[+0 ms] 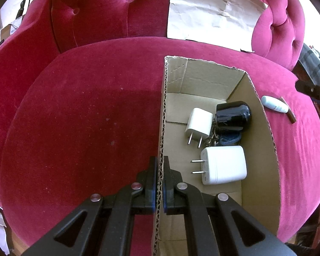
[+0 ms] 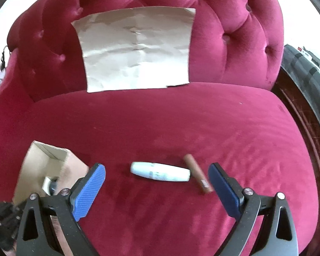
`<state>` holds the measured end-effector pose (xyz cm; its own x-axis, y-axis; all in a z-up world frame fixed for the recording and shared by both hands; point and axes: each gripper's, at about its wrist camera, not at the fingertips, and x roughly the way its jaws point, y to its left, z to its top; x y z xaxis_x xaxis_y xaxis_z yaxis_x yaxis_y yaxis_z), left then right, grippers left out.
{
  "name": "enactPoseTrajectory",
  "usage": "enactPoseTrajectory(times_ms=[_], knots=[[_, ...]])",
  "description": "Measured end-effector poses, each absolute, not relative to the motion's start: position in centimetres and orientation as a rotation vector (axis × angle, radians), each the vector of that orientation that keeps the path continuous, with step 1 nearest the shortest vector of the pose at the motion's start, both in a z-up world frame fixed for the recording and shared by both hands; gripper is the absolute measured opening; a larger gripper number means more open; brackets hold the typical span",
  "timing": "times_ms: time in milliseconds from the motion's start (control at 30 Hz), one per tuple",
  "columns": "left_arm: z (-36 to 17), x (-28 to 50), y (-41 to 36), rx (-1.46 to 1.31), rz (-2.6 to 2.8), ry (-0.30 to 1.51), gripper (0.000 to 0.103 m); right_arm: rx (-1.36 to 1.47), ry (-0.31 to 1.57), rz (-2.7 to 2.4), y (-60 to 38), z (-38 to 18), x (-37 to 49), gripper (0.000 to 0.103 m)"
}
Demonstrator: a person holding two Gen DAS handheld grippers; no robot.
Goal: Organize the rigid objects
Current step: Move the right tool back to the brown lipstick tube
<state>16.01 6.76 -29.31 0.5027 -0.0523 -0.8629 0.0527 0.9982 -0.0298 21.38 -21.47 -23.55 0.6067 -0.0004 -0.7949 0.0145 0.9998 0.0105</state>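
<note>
Left claw (image 1: 159,183) pinches open brown cardboard box (image 1: 264,115) wall; right claw (image 2: 156,183) wide, approaching white plastic tube (image 2: 160,171) w/ brown stick (image 2: 197,172) touching it; next: straddle tube, close.

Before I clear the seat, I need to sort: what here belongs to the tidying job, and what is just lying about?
Job: cardboard box, two white chargers, black cylinder, white tube, brown stick.
Lying about: crumpled paper against the backrest.
</note>
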Motion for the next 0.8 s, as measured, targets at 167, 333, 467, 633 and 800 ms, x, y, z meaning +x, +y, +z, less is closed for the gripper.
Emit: enactPoseTrajectory(times_ms=[167, 333, 467, 633, 800], knots=[[-29.3, 16.0, 6.6, 0.002, -0.058, 1.041, 0.003, 0.005, 0.925, -0.043, -23.7, -24.2, 21.1, 0.099], [-29.4, 16.0, 6.6, -0.005, -0.056, 1.042, 0.003, -0.015, 0.931, -0.066, -25.2, -25.3, 21.1, 0.099], [-29.4, 16.0, 6.6, -0.002, -0.054, 1.042, 0.003, -0.031, 0.947, -0.078, -26.3, -26.7, 21.2, 0.099], [-29.4, 16.0, 6.6, -0.003, -0.053, 1.042, 0.003, -0.038, 0.980, -0.083, -27.5, -28.6, 21.3, 0.099], [-29.4, 16.0, 6.7, -0.004, -0.052, 1.042, 0.003, -0.045, 1.007, -0.080, -28.0, -30.1, 21.2, 0.099]])
